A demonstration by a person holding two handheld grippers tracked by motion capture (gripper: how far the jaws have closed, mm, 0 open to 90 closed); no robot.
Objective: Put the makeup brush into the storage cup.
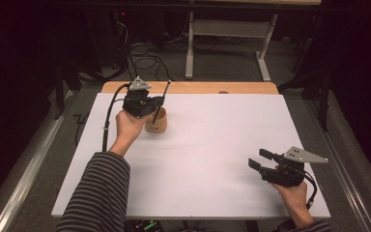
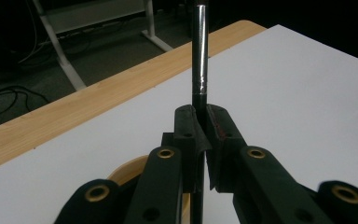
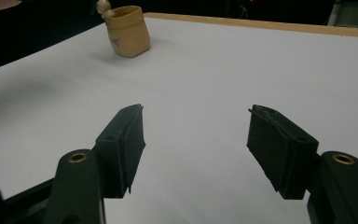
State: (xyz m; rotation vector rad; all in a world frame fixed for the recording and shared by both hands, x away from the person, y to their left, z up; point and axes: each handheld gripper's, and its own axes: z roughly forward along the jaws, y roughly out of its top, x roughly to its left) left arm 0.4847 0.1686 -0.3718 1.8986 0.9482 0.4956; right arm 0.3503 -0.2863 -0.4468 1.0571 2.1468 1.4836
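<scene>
Near the far left corner of the white counter (image 1: 212, 145), the left claw (image 1: 155, 102) is clamped tight on one thin black rod (image 2: 200, 51), glossy, with a pale band partway up, standing nearly upright with its lower end inside a single small tan wooden cup (image 1: 156, 121). By the near right edge, the right claw (image 1: 261, 159) hangs wide open, holding nothing.

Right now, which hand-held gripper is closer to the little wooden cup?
The left hand-held gripper: it sits right above the wooden cup, shut on a black pen. The right hand-held gripper waits open, far off near the table's front right.
</scene>
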